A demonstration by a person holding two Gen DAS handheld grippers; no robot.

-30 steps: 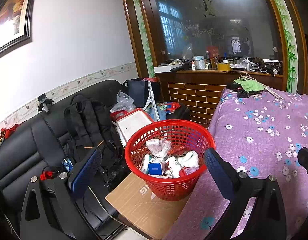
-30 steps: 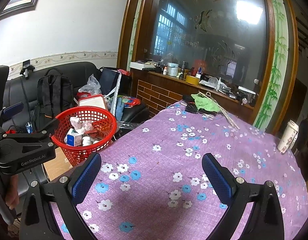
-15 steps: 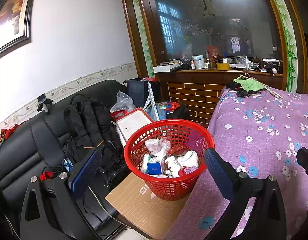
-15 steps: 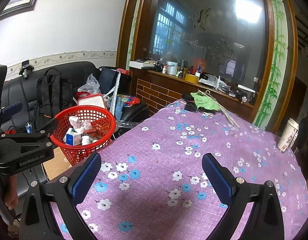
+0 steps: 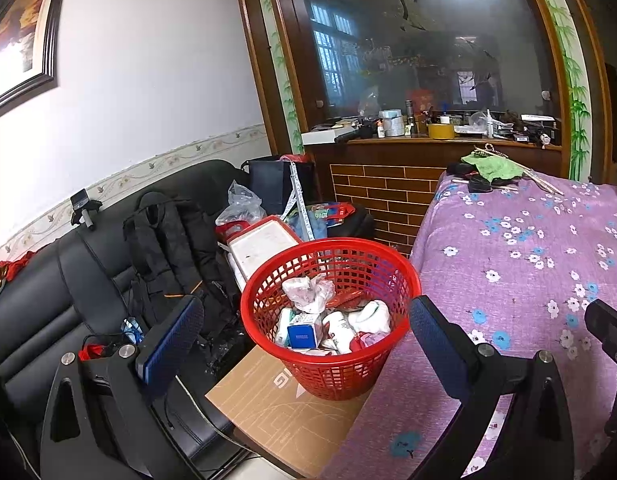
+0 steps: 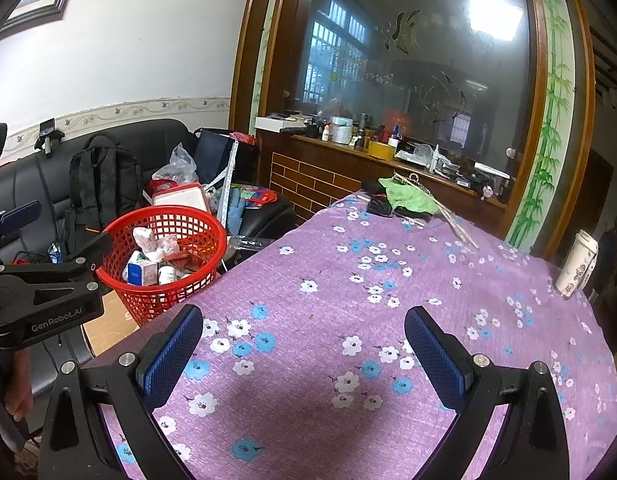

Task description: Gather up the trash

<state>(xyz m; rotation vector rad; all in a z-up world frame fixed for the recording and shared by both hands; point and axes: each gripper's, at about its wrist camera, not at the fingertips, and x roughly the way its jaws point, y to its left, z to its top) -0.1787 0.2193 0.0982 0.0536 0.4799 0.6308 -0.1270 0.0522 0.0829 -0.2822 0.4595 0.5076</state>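
Note:
A red mesh basket (image 5: 268, 288) (image 6: 204, 276) stands on a cardboard sheet (image 5: 268, 404) beside the table; inside lie crumpled wrappers, a blue-and-white carton (image 5: 304, 330) and small bottles. My left gripper (image 5: 304, 344) hovers just in front of the basket, open and holding nothing. Over the purple flowered tablecloth (image 6: 348, 280) my right gripper (image 6: 300, 344) is also open and holds nothing. In the right wrist view the left gripper's black body (image 6: 44, 292) shows at the left edge, with a hand under it.
A black sofa (image 5: 36, 304) on the left carries a black backpack (image 5: 168, 240), bags and a white box. At the table's far end lie a green cloth (image 6: 408, 196), dark items and sticks. A patterned tumbler (image 6: 578, 264) stands at the right edge. Behind is a cluttered brick-faced counter (image 5: 428, 140).
The right wrist view has drifted slightly toward the table, so the basket sits a little further left and lower. The left gripper holds nearly still. Both grippers stay open.

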